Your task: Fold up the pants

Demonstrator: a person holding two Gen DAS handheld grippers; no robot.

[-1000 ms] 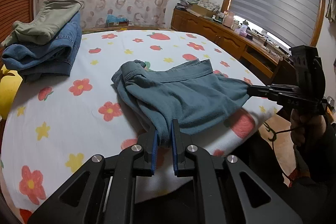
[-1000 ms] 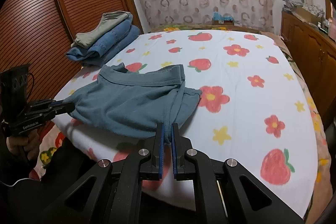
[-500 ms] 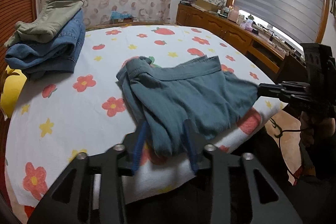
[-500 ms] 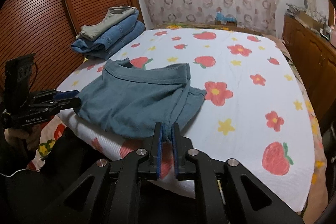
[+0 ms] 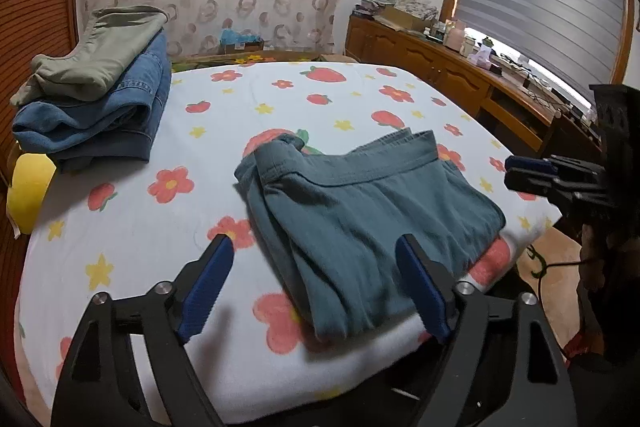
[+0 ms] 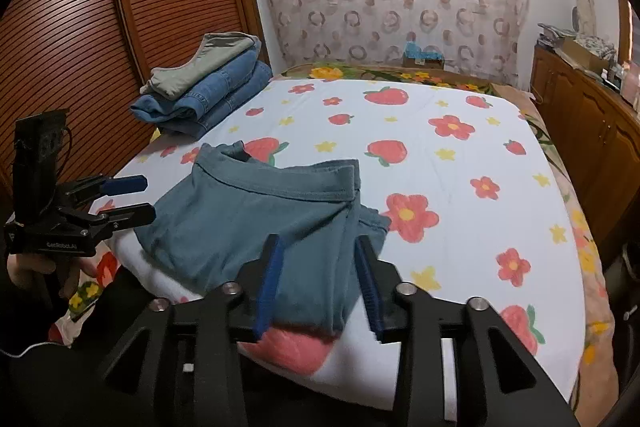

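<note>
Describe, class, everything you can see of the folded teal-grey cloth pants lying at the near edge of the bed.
The folded teal-grey cloth pants look like soft, matte knit cotton. They lie flat in a rough rectangle, waistband on the far side, hems stacked toward the camera. A stitched seam runs down one layer, and a corner bunches up at the far left. They rest on the white fruit-and-flower bedsheet. Both grippers' jaws are opening; the fabric lies between the blue pads, which no longer press it.

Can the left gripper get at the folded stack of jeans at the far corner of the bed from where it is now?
Probably yes: the left gripper, jaws opening and holding nothing, has bare bedsheet between it and the stack.
</note>
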